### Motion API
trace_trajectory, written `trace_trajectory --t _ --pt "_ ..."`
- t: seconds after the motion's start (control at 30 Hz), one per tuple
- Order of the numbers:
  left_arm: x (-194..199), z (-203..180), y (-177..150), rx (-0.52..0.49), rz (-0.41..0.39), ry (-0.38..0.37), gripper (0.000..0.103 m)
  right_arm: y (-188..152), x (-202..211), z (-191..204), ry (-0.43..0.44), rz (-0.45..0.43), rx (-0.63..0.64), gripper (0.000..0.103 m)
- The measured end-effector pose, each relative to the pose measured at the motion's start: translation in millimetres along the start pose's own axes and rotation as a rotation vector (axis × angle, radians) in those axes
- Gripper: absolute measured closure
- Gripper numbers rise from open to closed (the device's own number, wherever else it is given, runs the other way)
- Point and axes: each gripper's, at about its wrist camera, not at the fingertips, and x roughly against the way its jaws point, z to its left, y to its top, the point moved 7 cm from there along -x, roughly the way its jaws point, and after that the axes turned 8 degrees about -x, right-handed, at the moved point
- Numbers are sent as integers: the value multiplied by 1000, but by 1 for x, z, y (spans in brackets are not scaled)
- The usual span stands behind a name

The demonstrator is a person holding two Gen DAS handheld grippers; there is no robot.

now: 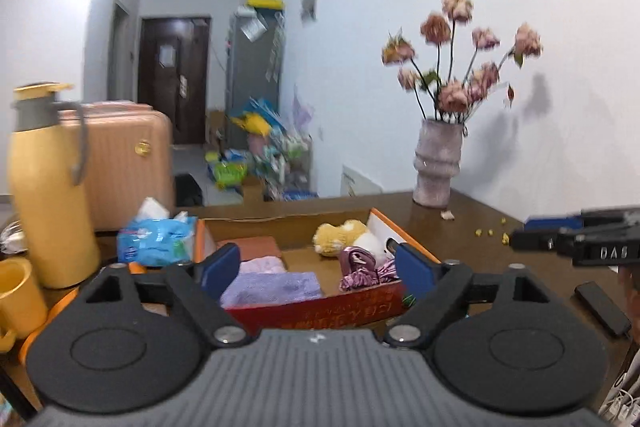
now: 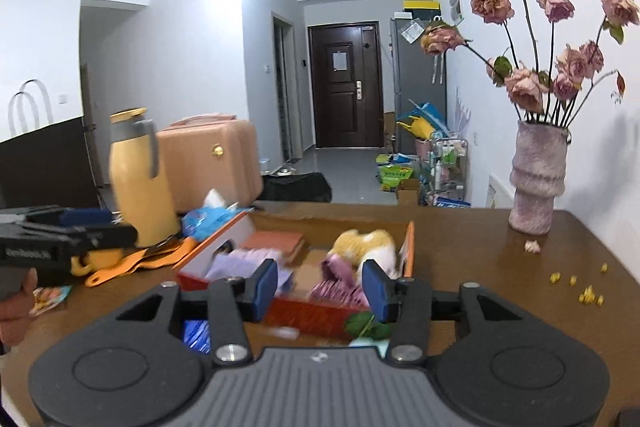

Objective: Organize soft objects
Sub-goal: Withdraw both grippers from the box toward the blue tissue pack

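Blue-padded grippers, ours, hover level before the box (image 1: 320, 311).
Left gripper (image 1: 318, 267) gapes wide, right gripper (image 2: 320, 285) narrower, both empty; "DAS" marks the right one's side.

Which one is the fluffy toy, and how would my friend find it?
Find the open orange-edged cardboard box on the brown wooden table. In its far right corner lies the yellow-and-white plush toy, beside shiny pink satin cloth. Only it is fuzzy and lumpy; the purple towels lie flat.

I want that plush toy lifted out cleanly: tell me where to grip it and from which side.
Probably best from above, pinching the yellow body of the plush toy. It lies against the right wall of the box, beside the satin cloth, so a side approach looks blocked. The left gripper is open.
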Motion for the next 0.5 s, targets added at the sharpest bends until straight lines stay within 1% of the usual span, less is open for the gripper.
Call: trace_trajectory --t 0.07,0.13,0.2,0.27,0.37,0.43,0.5 --pt "25 0 -17 18 -22 19 16 -18 14 7 10 -1 -6 57" --pt "46 -3 -35 28 -24 30 13 -37 28 17 25 -7 -14 57" --pt "69 -7 -57 28 -16 59 12 -58 41 28 47 -8 -21 57" --pt "88 -8 -75 28 -24 83 11 -82 51 37 57 13 -36 57" --pt "110 -7 -102 51 15 85 10 -113 64 44 47 37 -73 57" --pt "120 -5 -115 49 46 104 10 -131 73 49 48 45 -95 57" --pt "127 -2 -122 48 59 125 10 -143 77 52 44 59 -114 57"
